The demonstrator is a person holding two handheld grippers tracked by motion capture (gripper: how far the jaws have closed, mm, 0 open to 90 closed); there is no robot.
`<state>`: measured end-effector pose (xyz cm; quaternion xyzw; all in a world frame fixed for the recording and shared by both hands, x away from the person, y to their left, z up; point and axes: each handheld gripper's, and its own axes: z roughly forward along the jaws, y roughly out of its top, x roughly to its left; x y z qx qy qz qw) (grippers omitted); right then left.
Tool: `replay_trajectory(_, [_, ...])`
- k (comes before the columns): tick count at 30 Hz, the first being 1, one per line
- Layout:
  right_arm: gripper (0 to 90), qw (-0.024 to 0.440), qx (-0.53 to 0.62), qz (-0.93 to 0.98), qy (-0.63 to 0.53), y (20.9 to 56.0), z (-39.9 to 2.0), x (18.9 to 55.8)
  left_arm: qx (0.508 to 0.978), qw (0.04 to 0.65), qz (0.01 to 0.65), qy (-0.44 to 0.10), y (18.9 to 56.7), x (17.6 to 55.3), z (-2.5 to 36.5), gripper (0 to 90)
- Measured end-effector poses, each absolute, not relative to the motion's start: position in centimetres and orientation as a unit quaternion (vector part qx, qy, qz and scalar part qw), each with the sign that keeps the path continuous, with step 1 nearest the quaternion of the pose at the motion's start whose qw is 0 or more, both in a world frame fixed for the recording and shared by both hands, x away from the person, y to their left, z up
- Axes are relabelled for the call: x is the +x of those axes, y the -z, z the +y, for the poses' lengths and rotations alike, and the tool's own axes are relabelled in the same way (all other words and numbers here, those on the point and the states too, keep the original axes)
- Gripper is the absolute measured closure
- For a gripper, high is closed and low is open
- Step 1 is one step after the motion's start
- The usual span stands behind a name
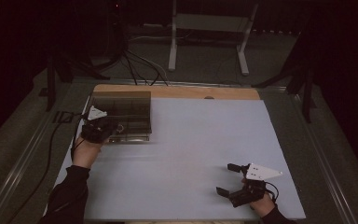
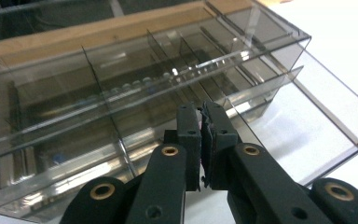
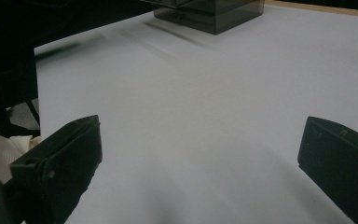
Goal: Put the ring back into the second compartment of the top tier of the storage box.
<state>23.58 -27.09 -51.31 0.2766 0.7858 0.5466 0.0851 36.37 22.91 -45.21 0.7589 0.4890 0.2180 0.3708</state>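
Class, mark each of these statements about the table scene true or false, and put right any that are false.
1. The left gripper has its jaws closed together. True.
2. The right gripper is clamped on the clear box. False: its jaws stand wide apart over the bare white table, with nothing between them.
3. The clear compartment box sits at the far left of the table. True.
4. The box is one undivided space. False: thin clear walls split it into several compartments.
5. The two grippers touch each other. False: the left one is at the box, the right one near the table's near right edge.
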Motion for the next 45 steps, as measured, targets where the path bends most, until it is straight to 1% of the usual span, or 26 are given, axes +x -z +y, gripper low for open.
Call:
replay_trajectory(8, [0.0,0.084,0.276,0.787,-0.545,51.4,-27.1,23.6,0.761,0.366,0.488,-0.221,45.3,36.4,22.7,88.1])
replay_trajectory(13, [0.0,0.083,0.277,0.787,-0.546,51.3,-27.1,23.6,0.756,0.370,0.491,-0.225,45.3,36.4,22.7,87.3])
replay_trajectory(15, [0.0,0.083,0.277,0.787,-0.545,51.3,-27.0,23.6,0.747,0.375,0.498,-0.231,45.2,36.4,22.9,86.6])
replay_trajectory(16, [0.0,0.083,0.277,0.787,-0.544,51.3,-27.0,23.6,0.743,0.374,0.502,-0.237,45.2,36.3,22.9,82.5])
replay_trajectory(17, [0.0,0.082,0.277,0.788,-0.544,51.4,-27.0,23.5,0.741,0.372,0.506,-0.240,45.1,36.3,23.0,80.2])
replay_trajectory(18, [0.0,0.082,0.276,0.788,-0.544,51.4,-27.0,23.6,0.740,0.372,0.506,-0.240,45.0,36.2,23.0,80.0])
replay_trajectory(19, [0.0,0.082,0.276,0.788,-0.544,51.4,-27.0,23.6,0.738,0.371,0.508,-0.245,44.9,36.2,23.0,76.5])
replay_trajectory(20, [0.0,0.082,0.277,0.788,-0.544,51.4,-27.0,23.6,0.737,0.370,0.509,-0.248,44.8,36.1,23.0,70.8])
replay_trajectory(24, [0.0,0.082,0.277,0.788,-0.544,51.4,-27.1,23.6,0.733,0.373,0.508,-0.256,44.4,35.8,22.9,61.1])
replay_trajectory(30, [0.0,0.083,0.277,0.788,-0.543,51.4,-27.1,23.5,0.736,0.375,0.501,-0.259,44.1,35.5,22.7,55.1])
replay_trajectory(33, [0.0,0.084,0.277,0.787,-0.545,51.3,-27.1,23.5,0.738,0.373,0.498,-0.262,44.0,35.3,22.6,53.4])
replay_trajectory(34, [0.0,0.084,0.277,0.787,-0.545,51.3,-27.1,23.5,0.738,0.374,0.498,-0.261,44.0,35.3,22.6,50.5])
replay_trajectory(37, [0.0,0.084,0.278,0.787,-0.545,51.3,-27.1,23.6,0.739,0.381,0.492,-0.260,43.7,35.1,22.5,46.4])
replay_trajectory(40, [0.0,0.083,0.278,0.787,-0.545,51.4,-27.1,23.5,0.746,0.379,0.482,-0.258,43.5,34.9,22.2,38.3])
replay_trajectory(43, [0.0,0.082,0.278,0.787,-0.545,51.4,-27.1,23.6,0.745,0.384,0.483,-0.253,43.2,34.8,22.0,34.0])
replay_trajectory(45, [0.0,0.083,0.278,0.787,-0.545,51.4,-27.1,23.6,0.742,0.386,0.487,-0.252,43.1,34.7,22.1,29.0])
